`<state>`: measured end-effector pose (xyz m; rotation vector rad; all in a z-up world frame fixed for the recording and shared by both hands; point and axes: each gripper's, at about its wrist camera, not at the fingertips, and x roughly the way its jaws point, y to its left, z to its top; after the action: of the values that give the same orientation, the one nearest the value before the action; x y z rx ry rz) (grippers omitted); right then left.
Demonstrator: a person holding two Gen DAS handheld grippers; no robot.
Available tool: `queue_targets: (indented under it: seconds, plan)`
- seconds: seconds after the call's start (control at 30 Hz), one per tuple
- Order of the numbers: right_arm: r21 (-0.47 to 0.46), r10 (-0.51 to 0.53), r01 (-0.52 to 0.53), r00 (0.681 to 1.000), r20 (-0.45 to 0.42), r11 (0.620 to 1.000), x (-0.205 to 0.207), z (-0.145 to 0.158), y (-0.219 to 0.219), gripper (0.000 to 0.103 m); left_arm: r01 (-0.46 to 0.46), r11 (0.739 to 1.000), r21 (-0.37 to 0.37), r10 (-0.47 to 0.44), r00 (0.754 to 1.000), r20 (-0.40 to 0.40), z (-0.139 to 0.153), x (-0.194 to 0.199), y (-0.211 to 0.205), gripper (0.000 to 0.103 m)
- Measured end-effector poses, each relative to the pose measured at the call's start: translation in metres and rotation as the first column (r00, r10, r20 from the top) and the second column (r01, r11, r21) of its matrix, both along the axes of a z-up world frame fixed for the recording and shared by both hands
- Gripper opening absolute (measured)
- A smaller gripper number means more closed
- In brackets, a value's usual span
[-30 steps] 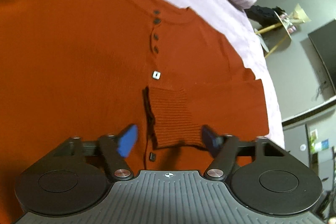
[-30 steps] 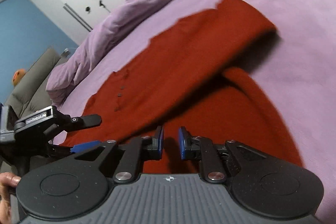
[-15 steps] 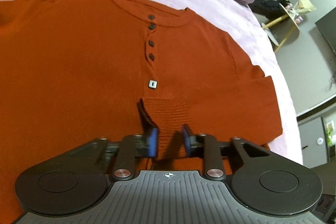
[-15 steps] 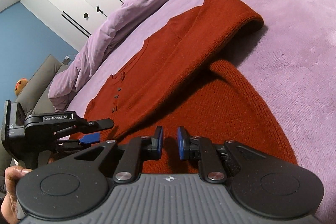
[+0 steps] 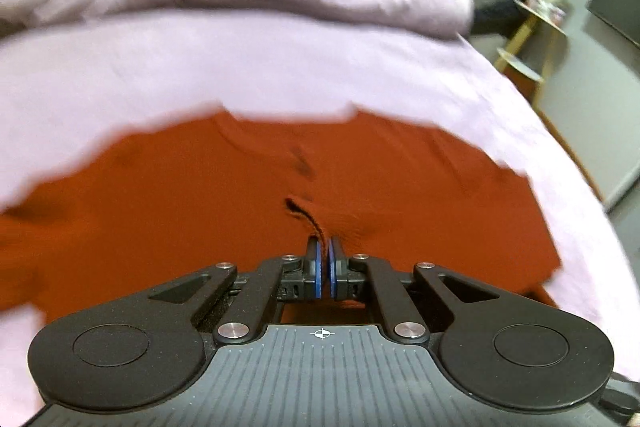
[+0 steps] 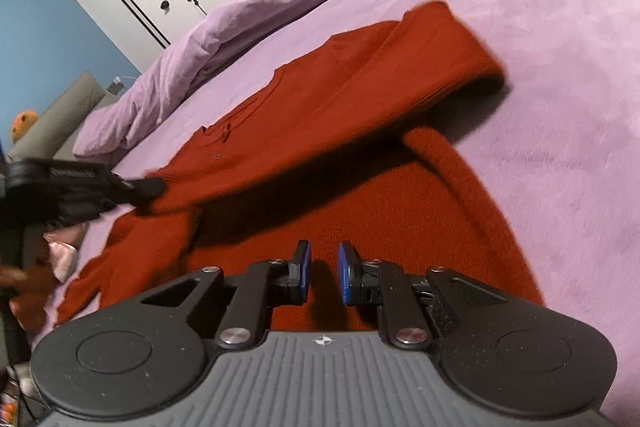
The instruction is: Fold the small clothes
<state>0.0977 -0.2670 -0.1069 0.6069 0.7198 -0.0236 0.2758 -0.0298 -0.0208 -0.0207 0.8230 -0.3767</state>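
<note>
The left gripper (image 5: 324,269) pinches the cuff (image 5: 310,223) of the red sweater (image 6: 400,219) spread on the bed (image 6: 560,47), so the sleeve-fold step looks underway, calling next for carrying it across the sweater, while the right gripper (image 6: 323,277), narrowly parted and empty, hovers over its hem.
</note>
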Motion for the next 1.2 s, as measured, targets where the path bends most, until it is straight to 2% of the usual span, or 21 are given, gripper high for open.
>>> queue_targets:
  seconds: [0.07,0.13,0.2,0.3,0.37,0.47,0.53,0.63,0.7,0.73,0.77,0.8,0.87,0.93,0.97,1.03,1.1,1.13,1.2]
  plan:
    - [-0.045,-0.016,0.015,1.0,-0.007,0.999,0.001,0.003,-0.001,0.014,-0.072,0.997,0.041,0.069,0.996,0.061,0.009,0.008,0.023,0.005]
    - [-0.101,-0.038,0.036,0.999,-0.015,0.994,0.004,0.007,-0.001,0.014,-0.166,0.976,0.14,0.151,0.982,0.116,0.007,0.017,0.043,0.005]
    - [-0.167,-0.054,0.049,0.998,-0.027,0.985,0.007,0.01,-0.001,0.014,-0.21,0.954,0.213,0.182,0.973,0.143,-0.001,0.025,0.059,0.005]
    - [-0.206,-0.06,0.052,0.998,-0.034,0.977,0.017,0.018,-0.002,0.02,-0.221,0.96,0.174,0.209,0.975,0.08,-0.013,0.035,0.082,0.005]
    - [-0.207,-0.077,0.074,0.997,-0.003,0.976,0.027,0.026,-0.007,0.048,-0.221,0.969,0.107,0.217,0.975,0.053,-0.016,0.039,0.094,0.005]
    - [-0.212,-0.092,0.1,0.995,0.048,0.972,0.051,0.037,-0.015,0.059,-0.22,0.975,0.034,0.219,0.975,0.031,-0.022,0.045,0.101,0.005]
    - [-0.247,-0.077,0.081,0.997,0.025,0.966,0.082,0.037,-0.017,0.062,-0.224,0.974,0.019,0.224,0.974,0.021,-0.024,0.052,0.1,0.005]
    - [-0.267,-0.059,0.042,0.997,-0.054,0.963,0.133,0.028,-0.021,0.061,-0.212,0.977,0.009,0.212,0.976,0.047,-0.024,0.052,0.097,0.005]
    - [-0.273,-0.058,0.026,0.992,-0.11,0.962,0.16,0.018,-0.02,0.054,-0.198,0.98,0.005,0.198,0.978,0.066,-0.023,0.055,0.093,0.005]
    - [-0.275,-0.049,0.013,0.991,-0.122,0.961,0.169,0.014,-0.019,0.043,-0.192,0.981,0.008,0.191,0.978,0.079,-0.023,0.056,0.091,0.005]
    - [-0.287,-0.046,0.009,0.991,-0.122,0.958,0.174,0.012,-0.018,0.023,-0.185,0.983,0.013,0.183,0.978,0.096,-0.022,0.056,0.089,0.005]
    - [-0.306,-0.047,0.014,0.994,-0.099,0.952,0.174,0.011,-0.017,0.014,-0.185,0.983,0.019,0.181,0.976,0.122,-0.02,0.056,0.086,0.005]
    - [-0.342,-0.043,0.024,0.998,-0.049,0.94,0.17,0.017,-0.016,0.008,-0.18,0.984,0.02,0.174,0.97,0.172,-0.018,0.056,0.082,0.005]
    - [-0.408,-0.107,0.117,0.993,0.047,0.905,0.159,0.026,-0.02,0.006,-0.173,0.984,0.03,0.164,0.968,0.188,-0.023,0.059,0.076,0.005]
    - [-0.423,-0.142,0.157,0.988,0.068,0.893,0.155,0.027,-0.022,0.007,-0.18,0.981,0.067,0.165,0.968,0.187,-0.029,0.063,0.071,0.006]
    - [-0.438,-0.16,0.162,0.986,0.042,0.884,0.155,0.018,-0.025,0.007,-0.2,0.964,0.177,0.177,0.974,0.138,-0.051,0.075,0.06,0.006]
    - [-0.521,-0.146,0.128,0.989,0.007,0.844,0.159,0.006,-0.018,0.007,-0.225,0.944,0.241,0.214,0.974,0.074,-0.065,0.082,0.059,0.01]
    - [-0.552,-0.145,0.123,0.989,0.003,0.825,0.159,0.002,-0.015,0.008,-0.246,0.935,0.255,0.239,0.969,0.058,-0.068,0.081,0.062,0.012]
    - [-0.584,-0.178,0.139,0.984,-0.011,0.8,0.159,0.004,-0.015,0.015,-0.28,0.935,0.22,0.265,0.96,0.095,-0.061,0.07,0.071,0.026]
